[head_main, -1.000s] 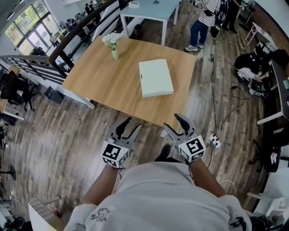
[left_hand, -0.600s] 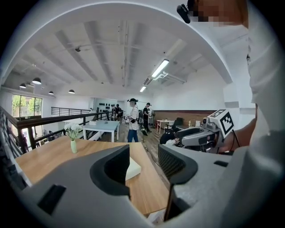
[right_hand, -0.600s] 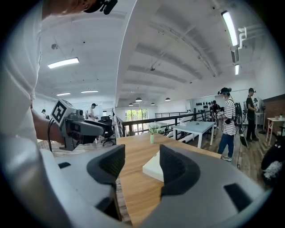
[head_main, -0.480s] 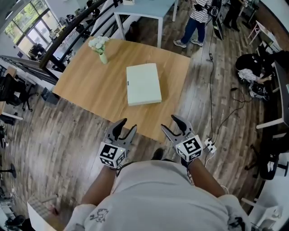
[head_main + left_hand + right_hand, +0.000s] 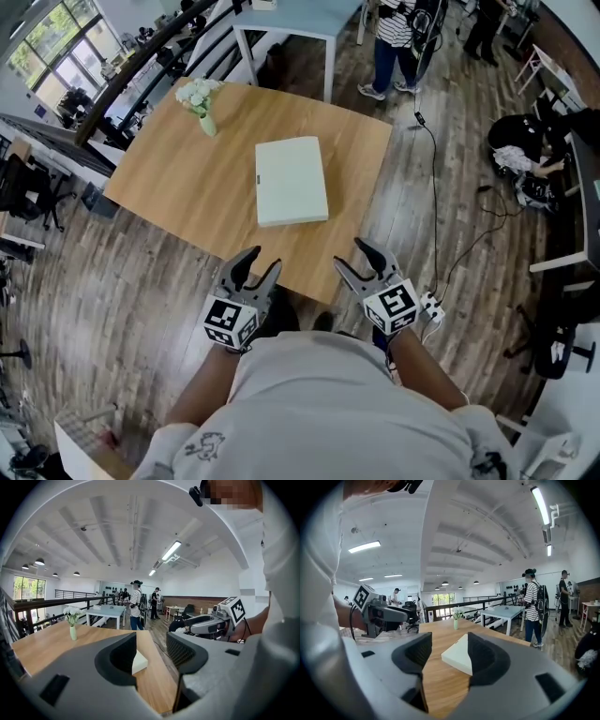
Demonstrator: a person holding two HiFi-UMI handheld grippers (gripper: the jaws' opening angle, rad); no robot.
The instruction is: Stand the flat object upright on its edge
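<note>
A flat pale-green box [image 5: 292, 180] lies on its broad face on the wooden table [image 5: 187, 178], past the middle. In the right gripper view the box [image 5: 457, 656] shows between the jaws, well ahead of them; in the left gripper view only a corner of the box [image 5: 139, 661] peeks out beside the left jaw. My left gripper [image 5: 250, 267] hangs open at the table's near edge. My right gripper [image 5: 359, 260] is open too, over the near right corner. Neither gripper holds or touches anything.
A small vase of white flowers [image 5: 200, 101] stands at the table's far left. A light blue table [image 5: 300, 21] is beyond, with a person in a striped shirt [image 5: 392, 37] next to it. A power strip [image 5: 430, 307] and cables lie on the floor at right.
I have stepped toward the table: the box and table sit closer to both grippers than a second ago. Both grippers stay open and empty.
</note>
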